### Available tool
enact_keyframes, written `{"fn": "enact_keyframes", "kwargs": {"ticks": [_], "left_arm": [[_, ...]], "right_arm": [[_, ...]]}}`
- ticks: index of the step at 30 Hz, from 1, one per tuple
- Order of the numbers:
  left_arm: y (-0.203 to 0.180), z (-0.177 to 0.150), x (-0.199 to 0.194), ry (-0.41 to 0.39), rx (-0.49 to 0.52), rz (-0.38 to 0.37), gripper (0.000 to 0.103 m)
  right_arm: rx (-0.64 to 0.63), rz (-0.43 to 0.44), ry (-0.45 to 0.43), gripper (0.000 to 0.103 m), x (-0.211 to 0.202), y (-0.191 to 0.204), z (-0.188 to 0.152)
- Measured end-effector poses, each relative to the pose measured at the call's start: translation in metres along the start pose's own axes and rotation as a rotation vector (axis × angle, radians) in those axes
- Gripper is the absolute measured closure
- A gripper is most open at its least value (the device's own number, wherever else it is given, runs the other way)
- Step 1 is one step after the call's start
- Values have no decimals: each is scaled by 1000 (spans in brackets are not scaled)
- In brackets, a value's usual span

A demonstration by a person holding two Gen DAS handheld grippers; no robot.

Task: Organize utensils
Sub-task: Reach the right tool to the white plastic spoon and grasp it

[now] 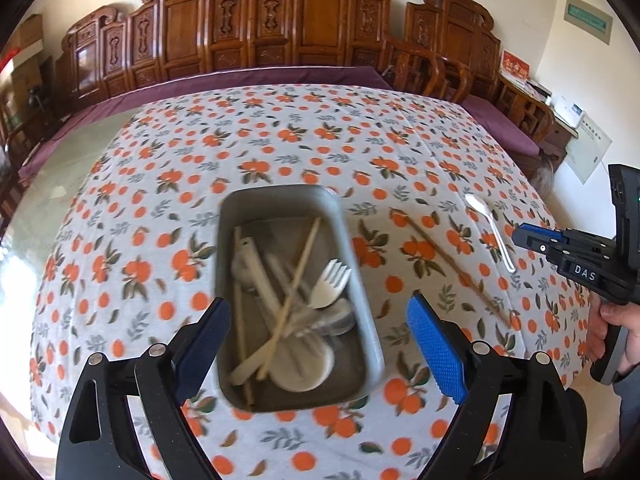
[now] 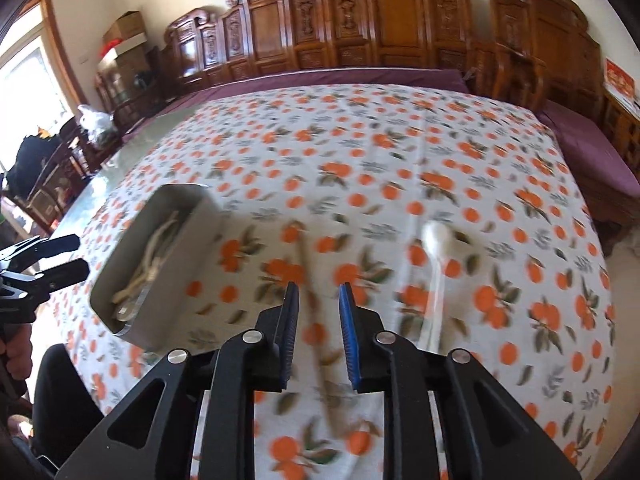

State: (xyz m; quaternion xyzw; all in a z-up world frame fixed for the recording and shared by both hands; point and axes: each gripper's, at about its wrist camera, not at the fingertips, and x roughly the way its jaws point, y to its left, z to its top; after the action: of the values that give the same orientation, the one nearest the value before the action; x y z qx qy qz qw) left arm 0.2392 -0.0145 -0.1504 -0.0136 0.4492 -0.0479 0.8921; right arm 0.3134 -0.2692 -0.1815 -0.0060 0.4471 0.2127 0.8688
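A grey metal tray point(image 1: 362, 280) sits on the orange-print tablecloth and holds several utensils: a white fork point(image 1: 330, 286), spoons and chopsticks. My left gripper point(image 1: 320, 322) is open and empty, hovering above the tray's near half. To the tray's right lie a single chopstick point(image 1: 448, 264) and a white plastic spoon point(image 1: 490, 230). My right gripper point(image 2: 319, 300) is open and empty, its jaws above the blurred chopstick point(image 2: 316, 344); the spoon point(image 2: 434, 276) lies just to its right. The tray point(image 2: 120, 280) is to its left.
The tablecloth point(image 1: 280, 140) covers a table with a glass edge showing at the left. A carved wooden bench with a purple cushion point(image 1: 248, 76) runs behind it. The right gripper point(image 1: 580, 264) shows at the left wrist view's right edge.
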Motion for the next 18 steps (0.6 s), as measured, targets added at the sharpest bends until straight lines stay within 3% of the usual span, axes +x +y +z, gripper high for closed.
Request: {"fn": "enact_keyframes", "kwargs": {"ticks": [11, 18], "left_arm": [[-51, 13, 34, 24, 45, -26, 17], [-74, 18, 52, 46, 78, -34, 17]], "right_arm": [[29, -70, 69, 77, 38, -66, -8], [56, -79, 99, 77, 68, -86, 0]]}}
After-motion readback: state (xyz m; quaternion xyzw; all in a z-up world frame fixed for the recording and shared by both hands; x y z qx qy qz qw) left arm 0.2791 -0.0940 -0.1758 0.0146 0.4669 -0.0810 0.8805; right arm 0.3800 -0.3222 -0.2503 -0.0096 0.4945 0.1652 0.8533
